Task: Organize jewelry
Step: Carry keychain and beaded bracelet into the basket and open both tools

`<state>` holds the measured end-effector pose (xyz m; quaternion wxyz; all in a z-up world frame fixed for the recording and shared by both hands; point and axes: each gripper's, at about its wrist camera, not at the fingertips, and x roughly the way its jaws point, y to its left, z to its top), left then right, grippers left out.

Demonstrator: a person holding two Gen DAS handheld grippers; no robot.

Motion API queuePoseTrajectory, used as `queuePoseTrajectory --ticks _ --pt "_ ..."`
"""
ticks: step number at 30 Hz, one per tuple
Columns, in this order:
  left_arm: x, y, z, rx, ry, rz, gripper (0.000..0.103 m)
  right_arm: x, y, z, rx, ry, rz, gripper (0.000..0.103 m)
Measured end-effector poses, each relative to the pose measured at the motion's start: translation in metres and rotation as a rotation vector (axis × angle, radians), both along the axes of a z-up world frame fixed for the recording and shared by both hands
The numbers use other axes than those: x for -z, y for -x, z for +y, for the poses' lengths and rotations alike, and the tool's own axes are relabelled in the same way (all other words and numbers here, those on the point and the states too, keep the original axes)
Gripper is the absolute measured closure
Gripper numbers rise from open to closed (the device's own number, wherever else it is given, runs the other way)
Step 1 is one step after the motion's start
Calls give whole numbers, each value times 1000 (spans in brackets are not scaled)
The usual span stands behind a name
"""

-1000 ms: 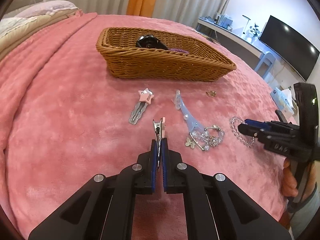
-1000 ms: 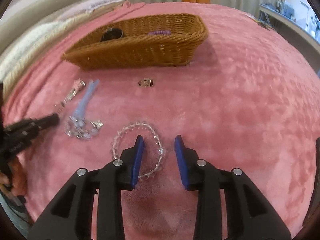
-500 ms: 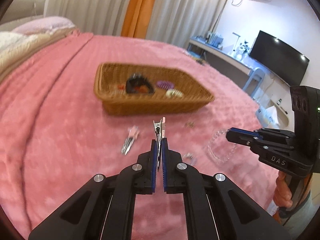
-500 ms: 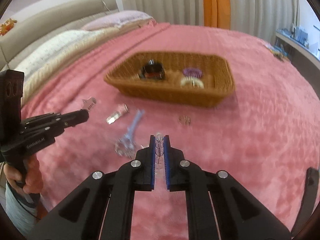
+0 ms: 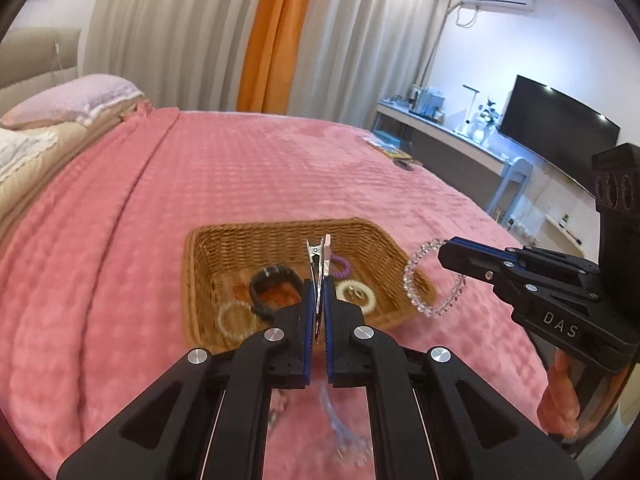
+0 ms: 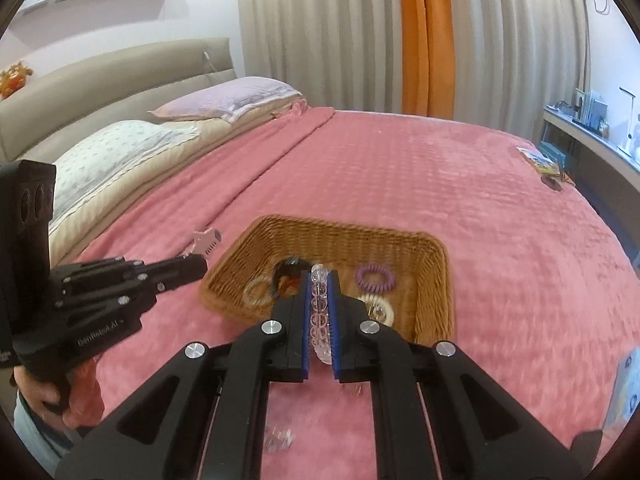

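Left claw (image 5: 317,300) clamped on metal hair clip (image 5: 319,264); right claw (image 6: 320,312) clamped on clear bead bracelet (image 6: 320,312). Wicker basket (image 6: 434,276) on the bed lies at 12 o'clock of both, long axis crosswise; neither nearer.

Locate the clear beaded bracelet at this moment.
The clear beaded bracelet hangs clamped in the right tool, off the pink bedspread, at the right side of the left wrist view beside the brown wicker basket.
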<state>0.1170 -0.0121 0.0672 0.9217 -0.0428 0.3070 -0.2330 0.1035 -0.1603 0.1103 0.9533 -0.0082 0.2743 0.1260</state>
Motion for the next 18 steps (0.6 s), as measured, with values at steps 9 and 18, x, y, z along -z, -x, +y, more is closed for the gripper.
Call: queuePoseTrajectory --ticks 9,18 --pt "51 -60 -10 -41 -39 110 100 57 -82 -6 9 -37 156 97" --pt "74 -76 -24 -49 -80 155 100 87 -98 -33 94 -30 189 97"
